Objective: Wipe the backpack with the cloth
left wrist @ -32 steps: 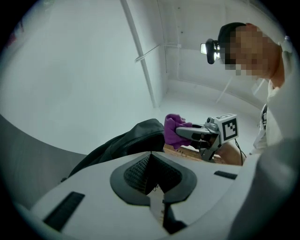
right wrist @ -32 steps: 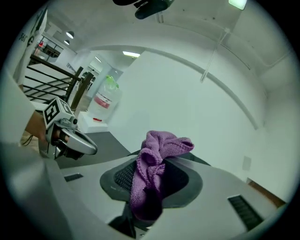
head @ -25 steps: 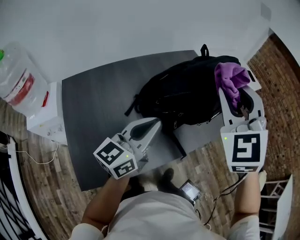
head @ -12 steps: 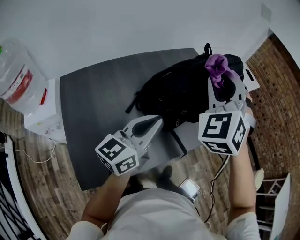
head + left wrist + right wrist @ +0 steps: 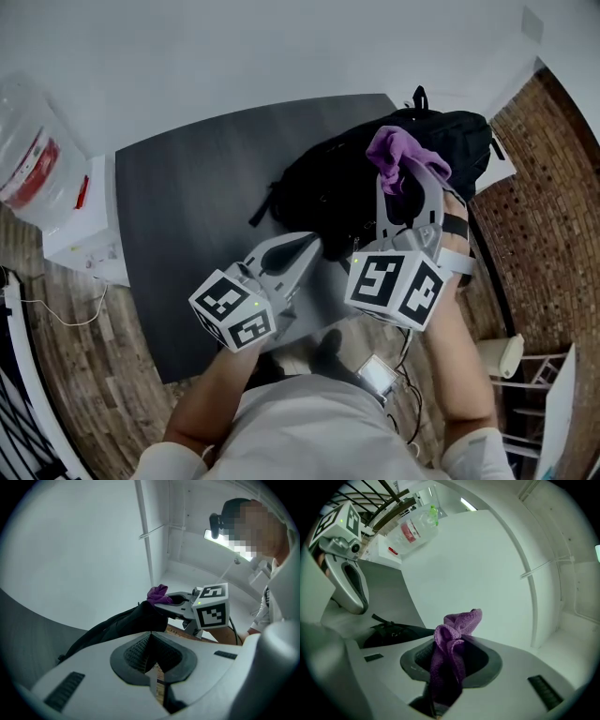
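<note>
The black backpack [image 5: 323,192] lies at the far right end of the dark grey tabletop [image 5: 187,216]. The right claw [image 5: 401,178] hangs over it, clenched on a bunched purple cloth [image 5: 398,150]. The left claw [image 5: 302,248], clenched on nothing, sits just beside the backpack's near edge.

The right hand-held gripper [image 5: 408,187] is covering part of the black backpack [image 5: 323,192]; the picture's left edge is cutting off what is perhaps a water jug [image 5: 37,141].
</note>
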### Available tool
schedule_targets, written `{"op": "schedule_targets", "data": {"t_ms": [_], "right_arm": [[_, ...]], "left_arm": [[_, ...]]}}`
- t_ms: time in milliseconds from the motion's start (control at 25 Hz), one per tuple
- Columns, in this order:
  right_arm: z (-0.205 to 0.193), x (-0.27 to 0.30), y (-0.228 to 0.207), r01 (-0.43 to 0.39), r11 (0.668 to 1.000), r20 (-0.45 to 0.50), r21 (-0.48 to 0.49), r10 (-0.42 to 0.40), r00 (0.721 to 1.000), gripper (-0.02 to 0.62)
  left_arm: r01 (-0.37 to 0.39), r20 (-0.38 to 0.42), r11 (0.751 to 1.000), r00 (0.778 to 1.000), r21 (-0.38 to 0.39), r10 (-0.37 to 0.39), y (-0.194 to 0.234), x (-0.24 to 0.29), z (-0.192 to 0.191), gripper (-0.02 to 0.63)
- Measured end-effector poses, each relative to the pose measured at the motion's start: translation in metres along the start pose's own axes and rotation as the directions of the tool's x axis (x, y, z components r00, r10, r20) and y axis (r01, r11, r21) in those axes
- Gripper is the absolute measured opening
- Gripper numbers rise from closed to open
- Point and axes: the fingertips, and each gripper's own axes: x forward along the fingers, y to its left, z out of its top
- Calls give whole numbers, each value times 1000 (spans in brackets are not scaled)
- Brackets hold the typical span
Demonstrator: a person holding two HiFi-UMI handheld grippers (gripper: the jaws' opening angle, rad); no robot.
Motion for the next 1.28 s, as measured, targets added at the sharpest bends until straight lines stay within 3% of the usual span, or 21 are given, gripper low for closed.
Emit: {"op": "schedule_targets", "data": {"t_ms": [320, 640, 800, 960, 1120, 1200, 1280], "right_arm": [[25, 14, 54, -116, 993, 4, -8, 116, 993, 123], [39, 24, 110, -253, 967, 4, 14, 253, 967, 123], [45, 28, 144, -336, 941, 14, 36, 335, 942, 123], [52, 23, 174, -460, 881, 72, 112, 454, 888, 121], [69, 1, 156, -520, 815, 228, 256, 471, 852, 121], [72, -14, 137, -508, 817, 276, 274, 439, 855, 121], [68, -28, 118, -471, 841, 289, 266, 397, 871, 121]], "left_arm": [[-26, 3, 999, 1000, -22, 26, 12, -12, -2, 5], [-69, -7, 997, 998, -40, 69, 26, -29, -6, 5], [-93, -8, 995, 996, -42, 93, 31, -39, -5, 5], [-116, -4, 992, 993, -49, 116, 34, -52, -5, 5], [-127, 9, 991, 992, -32, 127, 34, -62, 2, 5], [-133, 8, 991, 991, -30, 133, 34, -65, 2, 4], [-132, 1, 991, 991, -34, 132, 34, -64, 0, 3]]}}
